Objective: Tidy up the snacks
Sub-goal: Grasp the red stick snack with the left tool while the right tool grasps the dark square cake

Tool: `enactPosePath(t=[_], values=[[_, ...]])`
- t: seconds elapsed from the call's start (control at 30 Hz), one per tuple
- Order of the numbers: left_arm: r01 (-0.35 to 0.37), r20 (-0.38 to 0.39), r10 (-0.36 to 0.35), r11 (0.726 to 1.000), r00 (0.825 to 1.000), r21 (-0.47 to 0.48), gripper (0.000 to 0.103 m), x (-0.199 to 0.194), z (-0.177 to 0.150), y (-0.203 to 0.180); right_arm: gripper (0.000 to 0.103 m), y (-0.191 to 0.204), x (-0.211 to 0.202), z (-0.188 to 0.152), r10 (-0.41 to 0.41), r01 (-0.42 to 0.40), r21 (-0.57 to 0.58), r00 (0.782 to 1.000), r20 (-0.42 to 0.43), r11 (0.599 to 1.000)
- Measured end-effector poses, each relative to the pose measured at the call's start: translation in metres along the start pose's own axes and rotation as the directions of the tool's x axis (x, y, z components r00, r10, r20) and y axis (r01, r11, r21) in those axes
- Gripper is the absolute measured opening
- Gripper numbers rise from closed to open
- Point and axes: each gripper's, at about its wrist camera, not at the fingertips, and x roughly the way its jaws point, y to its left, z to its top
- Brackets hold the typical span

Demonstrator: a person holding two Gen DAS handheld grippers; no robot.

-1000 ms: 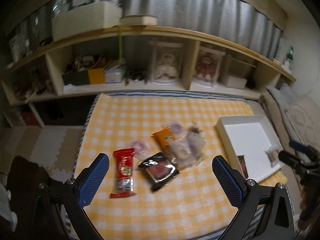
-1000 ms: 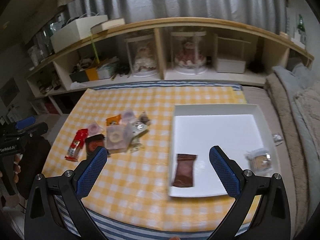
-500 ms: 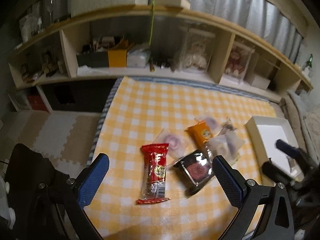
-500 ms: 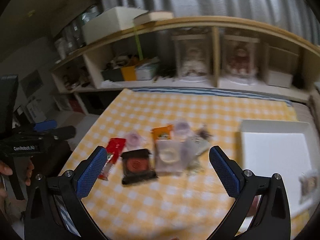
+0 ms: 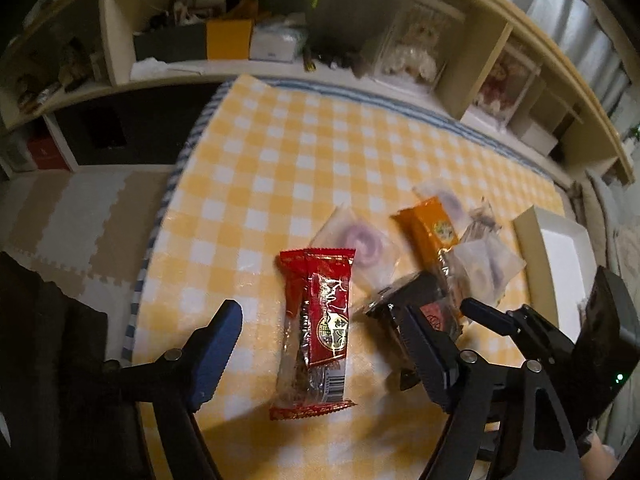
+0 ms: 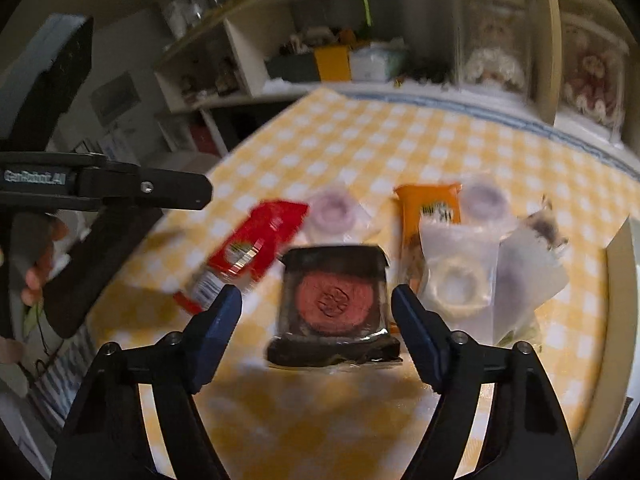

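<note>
Where snacks crowd, orange pkt (image 6: 430,210) beside black pkt (image 6: 335,300)

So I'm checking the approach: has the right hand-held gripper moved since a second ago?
Yes. The right hand-held gripper swung left from the white tray and now straddles the black packet, jaws closing.

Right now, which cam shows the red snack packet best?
Left wrist: the red snack packet lies sharp and whole, centred between the closing left tongs. Right wrist shows it blurred, off left, its lower end behind a finger of the right tongs.
</note>
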Motion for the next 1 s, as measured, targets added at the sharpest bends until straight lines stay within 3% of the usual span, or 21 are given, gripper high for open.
enactPosePath(t=[0.17, 0.3, 0.5, 0.67, 0.83, 1.0], values=[[-0.012, -0.023, 0.012, 1.0, 1.0, -0.009, 0.089, 0.023, 0.007, 0.0, 0.077, -0.009, 0.014, -0.007, 0.008, -0.007, 0.015, 1.0, -0.03, 1.0], [0.023, -0.055, -0.024, 0.999, 0.998, -0.025, 0.089, 0.04, 0.006, -0.001, 0.069, 0.002, 0.017, -0.012, -0.027, 0.024, -0.03, 0.997, -0.075, 0.999], [0.003, -0.109, -0.002, 1.0, 0.994, 0.009, 0.078, 0.062, 0.002, -0.01, 0.067, 0.002, 0.009, -0.019, -0.041, 0.046, 0.035, 0.99, -0.137, 0.998], [-0.032, -0.148, 0.034, 0.999, 0.988, 0.022, 0.06, 0.079, -0.001, -0.014, 0.067, 0.001, -0.005, -0.032, -0.052, 0.069, 0.085, 0.979, -0.196, 0.994], [-0.053, -0.148, 0.057, 0.998, 0.987, 0.029, 0.057, 0.085, -0.003, -0.017, 0.069, 0.001, -0.017, -0.044, -0.023, 0.057, 0.13, 0.969, -0.247, 0.99], [-0.055, -0.132, 0.057, 0.998, 0.99, 0.02, 0.057, 0.089, -0.003, -0.02, 0.076, -0.003, -0.024, -0.04, 0.001, 0.045, 0.189, 0.972, -0.236, 0.981]])
